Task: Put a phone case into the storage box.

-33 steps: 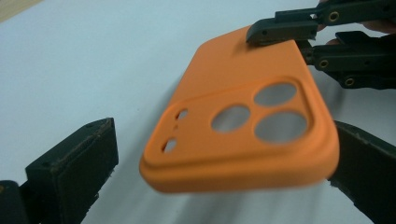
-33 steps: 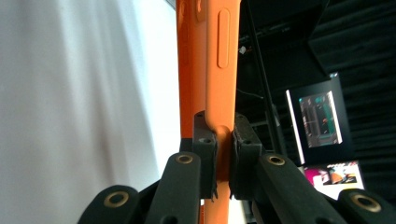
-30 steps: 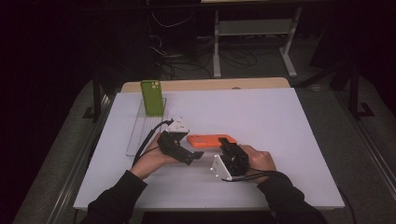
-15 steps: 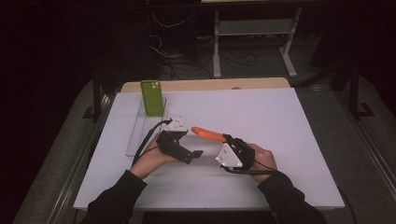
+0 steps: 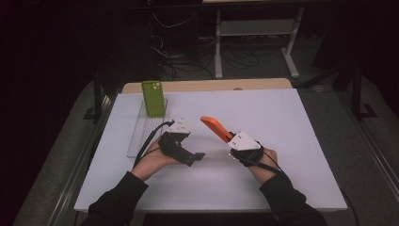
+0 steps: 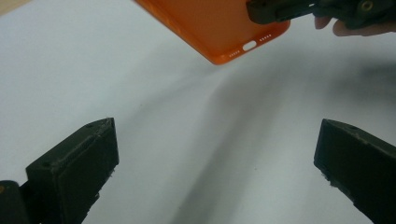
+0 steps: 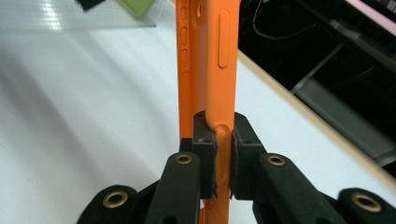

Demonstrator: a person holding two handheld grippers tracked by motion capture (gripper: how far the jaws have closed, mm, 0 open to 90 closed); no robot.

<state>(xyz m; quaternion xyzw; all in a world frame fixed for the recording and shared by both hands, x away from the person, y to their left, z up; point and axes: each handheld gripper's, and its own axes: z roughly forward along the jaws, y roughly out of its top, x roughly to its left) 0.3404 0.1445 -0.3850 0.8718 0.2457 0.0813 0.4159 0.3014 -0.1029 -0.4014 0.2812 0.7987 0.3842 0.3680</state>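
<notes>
Right of the clear stand [image 5: 141, 132], the right claw [image 5: 230, 139] pinches 1 orange phone case [image 5: 214, 127] by its edge; soft, light, bendy. Left claw [image 5: 195, 155] gapes wide.

A white counter [image 5: 291, 141] with a tan wooden strip along its far edge carries a clear plastic tray [image 5: 141, 132] at about ten o'clock from its middle. A green phone case [image 5: 154, 98] stands upright at the tray's far end.

Orange phone case [image 6: 219, 28] beyond wide-apart jaws
</notes>
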